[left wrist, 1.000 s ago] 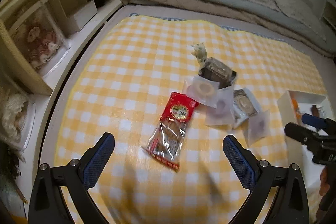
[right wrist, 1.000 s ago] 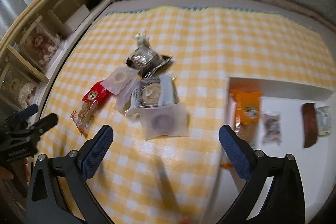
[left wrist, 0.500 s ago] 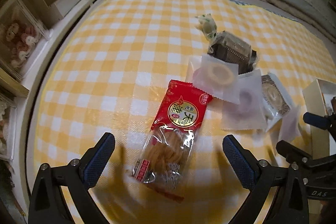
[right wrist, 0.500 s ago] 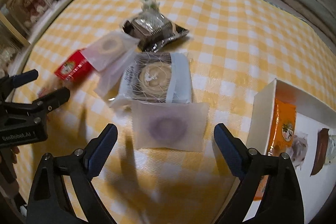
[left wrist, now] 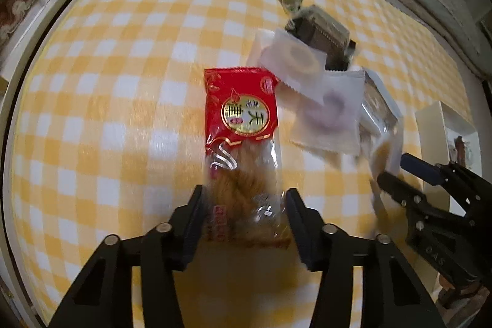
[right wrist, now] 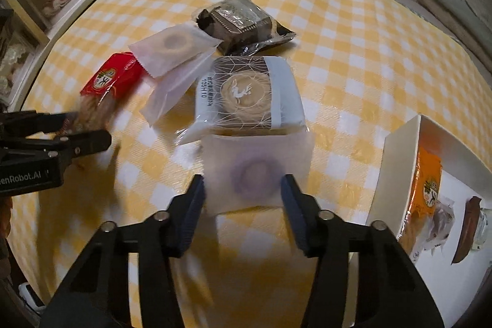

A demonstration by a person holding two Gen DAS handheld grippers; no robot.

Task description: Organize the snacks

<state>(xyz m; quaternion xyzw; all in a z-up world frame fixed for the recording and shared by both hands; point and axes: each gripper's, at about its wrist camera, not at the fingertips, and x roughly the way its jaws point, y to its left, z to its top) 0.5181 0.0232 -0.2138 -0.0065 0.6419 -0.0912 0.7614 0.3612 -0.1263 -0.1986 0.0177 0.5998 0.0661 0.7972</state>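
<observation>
A: Where do the left gripper (left wrist: 244, 206) and its jaws stand?
B: Just closing in, they clasp the clear lower end of the red snack packet (left wrist: 243, 125), which lies on the yellow checked cloth (left wrist: 123, 82).

A: And the right gripper (right wrist: 243, 192)?
B: Its jaws, likewise just closing, flank the white pouch (right wrist: 256, 171) with the purple ring; contact cannot be told. The white box (right wrist: 396, 171) stands at right.

The red pack's (left wrist: 243, 143) lower end is blurring between the left tongs (left wrist: 244, 217). The white box (right wrist: 399, 162) is running off the right edge, its contents too small to tell.
</observation>
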